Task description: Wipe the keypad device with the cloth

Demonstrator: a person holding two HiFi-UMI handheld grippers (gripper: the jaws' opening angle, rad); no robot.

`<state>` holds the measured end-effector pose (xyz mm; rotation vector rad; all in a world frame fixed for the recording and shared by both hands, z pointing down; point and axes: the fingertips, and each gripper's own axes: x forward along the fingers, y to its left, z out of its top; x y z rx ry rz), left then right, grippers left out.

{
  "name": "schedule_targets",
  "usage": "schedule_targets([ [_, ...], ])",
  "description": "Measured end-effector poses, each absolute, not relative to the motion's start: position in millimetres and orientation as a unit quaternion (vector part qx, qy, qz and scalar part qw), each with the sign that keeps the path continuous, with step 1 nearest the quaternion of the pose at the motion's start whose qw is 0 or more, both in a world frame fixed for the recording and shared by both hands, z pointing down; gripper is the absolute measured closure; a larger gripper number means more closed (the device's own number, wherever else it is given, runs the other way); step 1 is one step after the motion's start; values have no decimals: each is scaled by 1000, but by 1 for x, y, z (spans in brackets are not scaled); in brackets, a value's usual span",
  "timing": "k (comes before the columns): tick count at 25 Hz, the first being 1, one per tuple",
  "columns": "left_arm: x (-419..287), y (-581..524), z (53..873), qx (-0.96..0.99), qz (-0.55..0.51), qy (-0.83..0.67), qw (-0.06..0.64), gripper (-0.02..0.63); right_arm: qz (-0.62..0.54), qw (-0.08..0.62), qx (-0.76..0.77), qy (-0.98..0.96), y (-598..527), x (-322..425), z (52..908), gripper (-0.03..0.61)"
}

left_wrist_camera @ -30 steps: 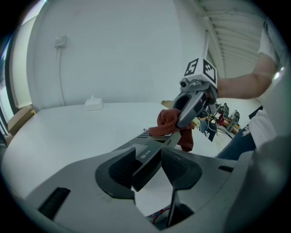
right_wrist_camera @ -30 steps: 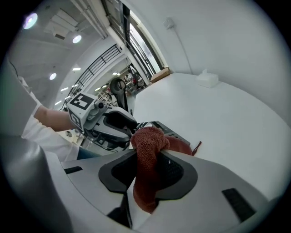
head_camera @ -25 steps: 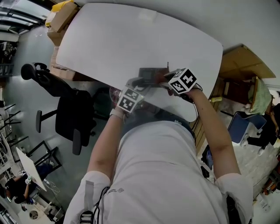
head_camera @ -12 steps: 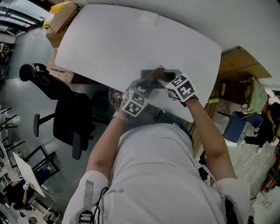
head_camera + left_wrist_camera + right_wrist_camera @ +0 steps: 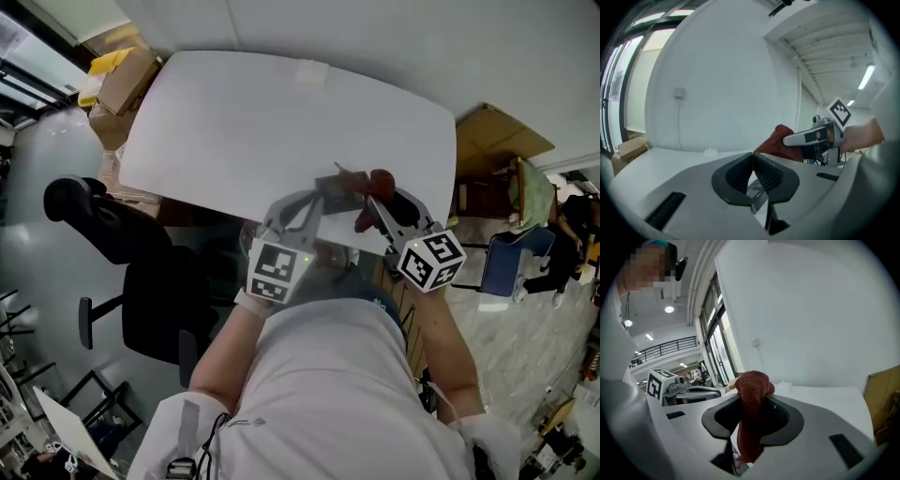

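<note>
Though up off white table (image 5: 234,122) rather than resting on it, judged set for wiping in mid-air. Posed tip to tip before chest, prob. so one side steadies while other rubs.

L gripper (image 5: 752,161): jaws just closed, pads together, apparently pinching thin edge of keypad device (image 5: 756,188). Grey slab shows low betw. jaws, so held, not on tabletop.

R gripper (image 5: 752,404): clamped on red cloth (image 5: 751,380). Wad bulges past tips, tail hangs below; wad fwd likely as wiping pad. Near device, contact unclear.
</note>
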<state>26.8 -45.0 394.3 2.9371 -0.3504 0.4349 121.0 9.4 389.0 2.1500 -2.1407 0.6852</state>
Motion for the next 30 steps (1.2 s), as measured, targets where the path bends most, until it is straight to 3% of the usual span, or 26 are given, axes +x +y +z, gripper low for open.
schedule_targets([
  [9,-12,-19,337,991,74,-82,76,595,136,-28,739,-659,59,73,322,456],
  [13,-13,2,318,993,51,-75,80,595,99,-8,739,-666,78,63,301,457],
  [30,21,73,281,996,22,-64,52,595,56,-28,747,-661,142,86,270,457],
])
